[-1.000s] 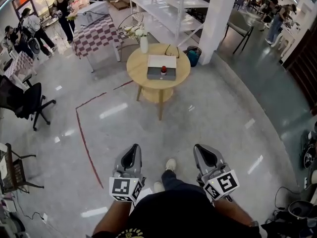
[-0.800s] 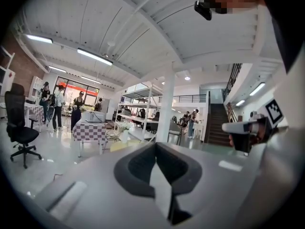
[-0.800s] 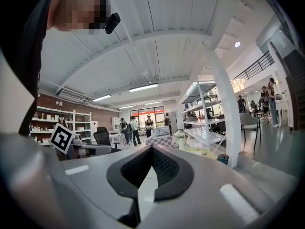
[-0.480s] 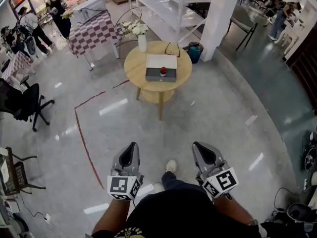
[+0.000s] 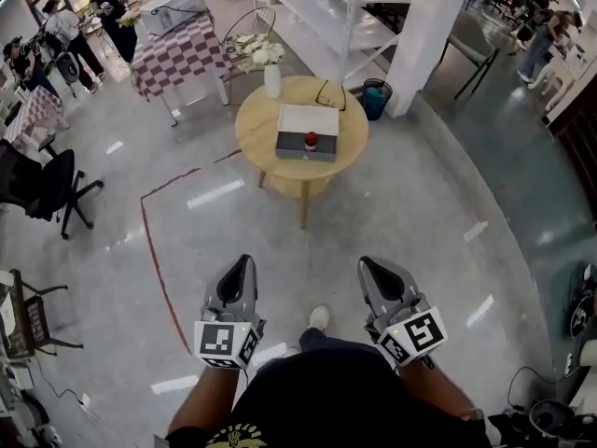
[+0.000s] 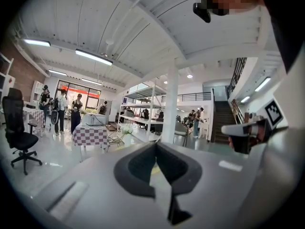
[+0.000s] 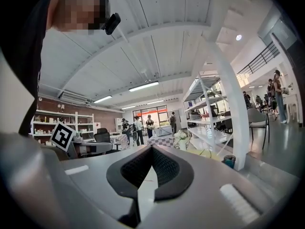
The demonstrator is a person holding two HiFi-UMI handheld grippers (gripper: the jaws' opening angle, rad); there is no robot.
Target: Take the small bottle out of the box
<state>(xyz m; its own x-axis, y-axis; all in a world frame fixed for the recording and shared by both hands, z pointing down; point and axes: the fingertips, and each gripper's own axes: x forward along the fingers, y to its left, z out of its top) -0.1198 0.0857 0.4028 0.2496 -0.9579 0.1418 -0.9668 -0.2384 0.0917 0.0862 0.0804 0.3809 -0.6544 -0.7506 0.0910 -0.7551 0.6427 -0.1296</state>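
Two grippers are in view, both at the bottom of the head view and level with each other. The left gripper point(image 5: 241, 271) sits lower left of centre and the right gripper point(image 5: 371, 271) lower right of centre. Each carries one marker cube and each points up the frame. The left gripper's own view shows its two jaws closed against each other along a single seam, with nothing between them. The right gripper's view shows the same: jaws together and nothing held. One shoe point(image 5: 318, 319) shows on the floor between the two grippers. One round wooden table point(image 5: 266, 147) stands upper centre, well apart from both grippers. On it lies one grey box point(image 5: 306, 145) with a white panel at its far side. One small bottle point(image 5: 311, 141) with a red top stands in the box, close to its near edge. The table also holds one white vase point(image 5: 271, 82) of pale flowers at its far left rim and one pair of glasses point(image 5: 328, 95) at its far right rim. Beside the table, at upper right, stand one teal bin point(image 5: 374, 101) and one white pillar point(image 5: 431, 26). One white rack point(image 5: 322, 12) fills the top centre. One checked table point(image 5: 182, 56) stands upper left, with three people point(image 5: 65, 28) near it. One black office chair point(image 5: 47, 187) is at the left edge. One red line point(image 5: 157, 250) runs across the floor left of centre.
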